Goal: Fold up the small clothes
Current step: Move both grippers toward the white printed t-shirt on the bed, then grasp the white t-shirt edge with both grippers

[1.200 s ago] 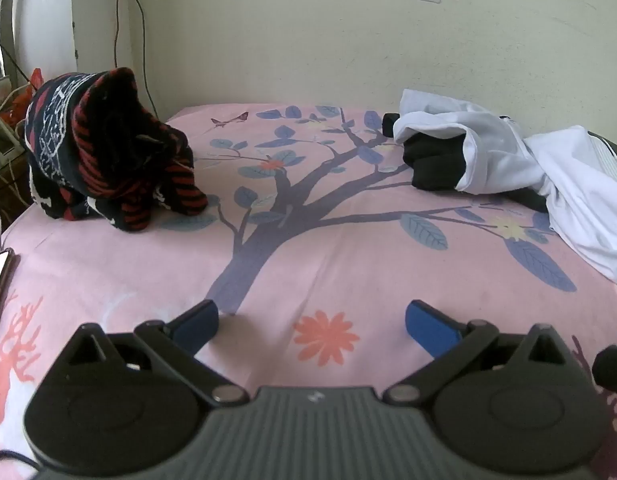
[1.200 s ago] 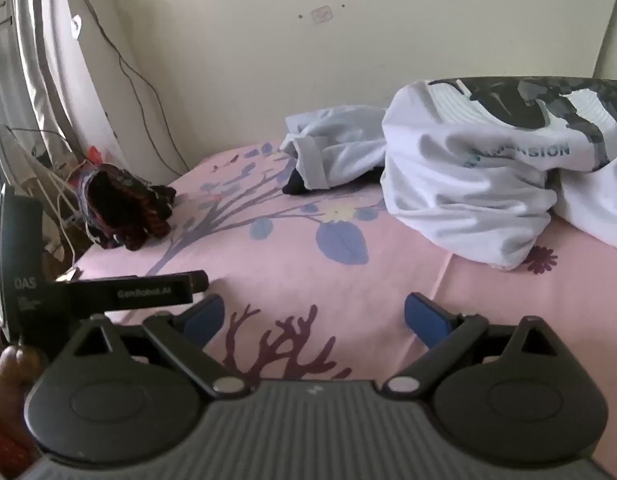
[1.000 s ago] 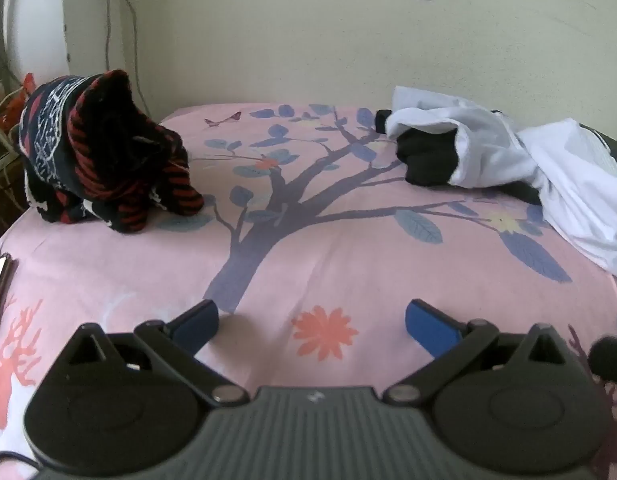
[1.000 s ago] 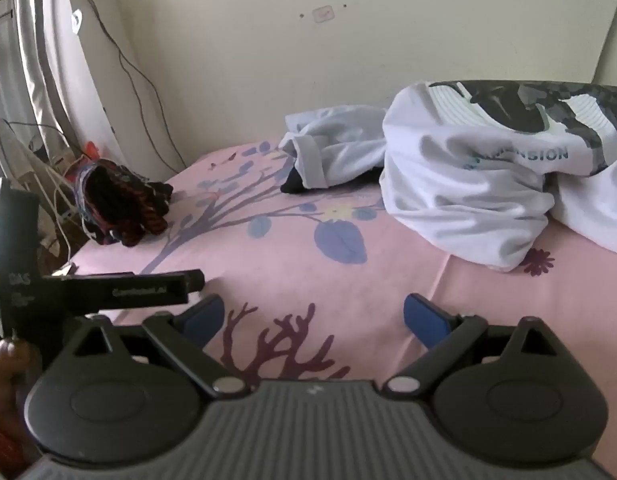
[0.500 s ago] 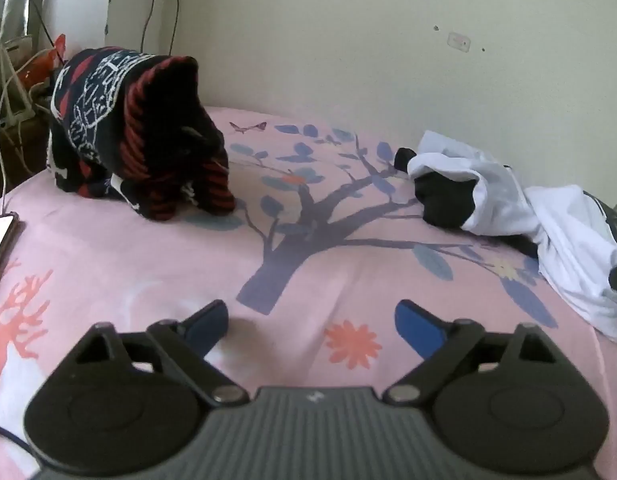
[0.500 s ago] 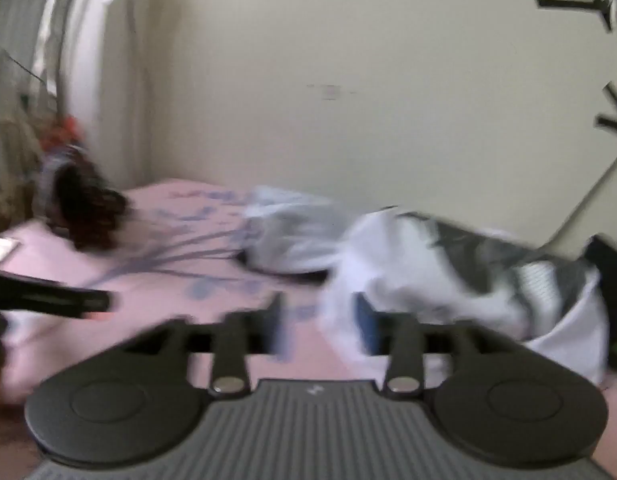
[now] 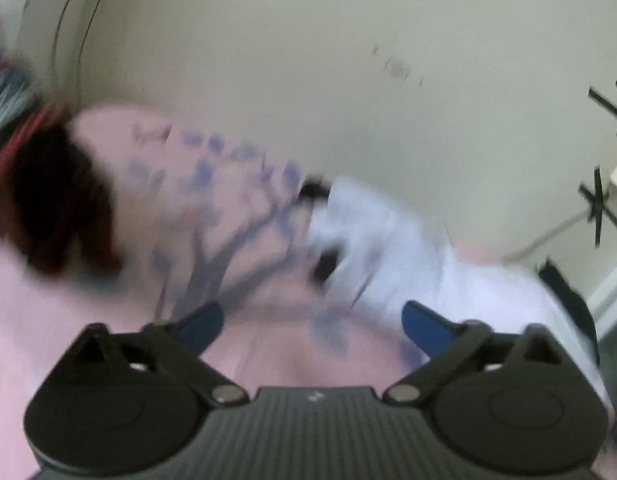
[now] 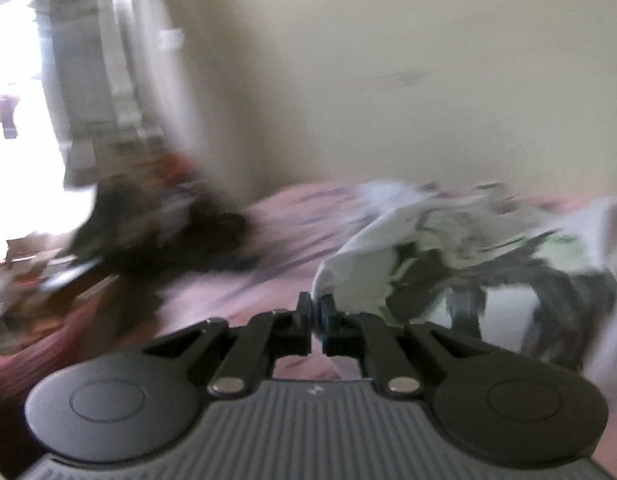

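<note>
Both views are motion-blurred. My right gripper (image 8: 316,312) is shut on an edge of the white T-shirt with a dark print (image 8: 448,256), which trails to the right over the pink bedsheet (image 8: 244,284). My left gripper (image 7: 312,322) is open and empty above the pink sheet with the tree print (image 7: 212,216). A white garment with a black piece in it (image 7: 372,240) lies just beyond its right finger. A dark red-striped garment (image 7: 56,200) sits at the left; it also shows in the right wrist view (image 8: 176,232).
The bed meets a cream wall (image 7: 308,60) at the back. Cables (image 7: 72,32) hang at the left wall. Clutter and a bright window (image 8: 16,100) lie to the left of the bed. A dark object (image 7: 568,292) sits at the bed's right edge.
My right gripper has closed on the white printed T-shirt and swung left with it. My left gripper has stayed open and swung right, towards the white garment.
</note>
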`<state>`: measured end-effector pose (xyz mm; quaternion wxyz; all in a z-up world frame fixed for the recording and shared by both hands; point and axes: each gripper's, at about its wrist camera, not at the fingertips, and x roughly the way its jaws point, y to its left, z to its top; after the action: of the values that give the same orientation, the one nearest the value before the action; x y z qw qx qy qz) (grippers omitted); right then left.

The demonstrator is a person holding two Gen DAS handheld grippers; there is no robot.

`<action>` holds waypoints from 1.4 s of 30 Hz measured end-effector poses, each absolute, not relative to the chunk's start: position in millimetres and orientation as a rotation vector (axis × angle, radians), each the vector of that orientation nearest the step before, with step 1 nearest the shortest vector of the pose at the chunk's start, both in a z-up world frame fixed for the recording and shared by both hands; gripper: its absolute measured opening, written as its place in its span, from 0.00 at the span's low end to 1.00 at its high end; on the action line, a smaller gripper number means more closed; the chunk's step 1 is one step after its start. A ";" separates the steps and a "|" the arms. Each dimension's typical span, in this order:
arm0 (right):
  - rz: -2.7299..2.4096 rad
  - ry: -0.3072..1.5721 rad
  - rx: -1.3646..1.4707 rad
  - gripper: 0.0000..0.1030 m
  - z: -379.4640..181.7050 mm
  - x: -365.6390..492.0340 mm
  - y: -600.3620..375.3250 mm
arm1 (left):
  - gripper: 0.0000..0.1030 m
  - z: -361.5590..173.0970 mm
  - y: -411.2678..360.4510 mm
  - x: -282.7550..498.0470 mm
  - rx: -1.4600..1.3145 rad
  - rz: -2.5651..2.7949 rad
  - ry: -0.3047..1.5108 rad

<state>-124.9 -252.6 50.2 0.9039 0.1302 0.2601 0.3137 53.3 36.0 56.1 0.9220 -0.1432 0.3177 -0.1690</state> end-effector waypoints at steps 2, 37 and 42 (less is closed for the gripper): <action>0.713 0.554 0.289 0.01 46.3 -139.2 -264.0 | 0.96 60.0 19.3 78.3 -0.284 -0.352 0.668; 0.168 0.728 -0.057 0.70 56.6 97.6 -357.1 | 0.75 85.4 65.3 -7.4 0.115 -0.263 0.587; 0.162 0.839 -0.116 0.79 30.1 131.5 -363.9 | 0.94 56.7 47.2 45.7 0.176 -0.330 0.693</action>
<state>131.5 -363.9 30.1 0.9084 -0.0563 0.4067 0.0787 45.7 47.2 56.7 0.9236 0.0858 0.3375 -0.1606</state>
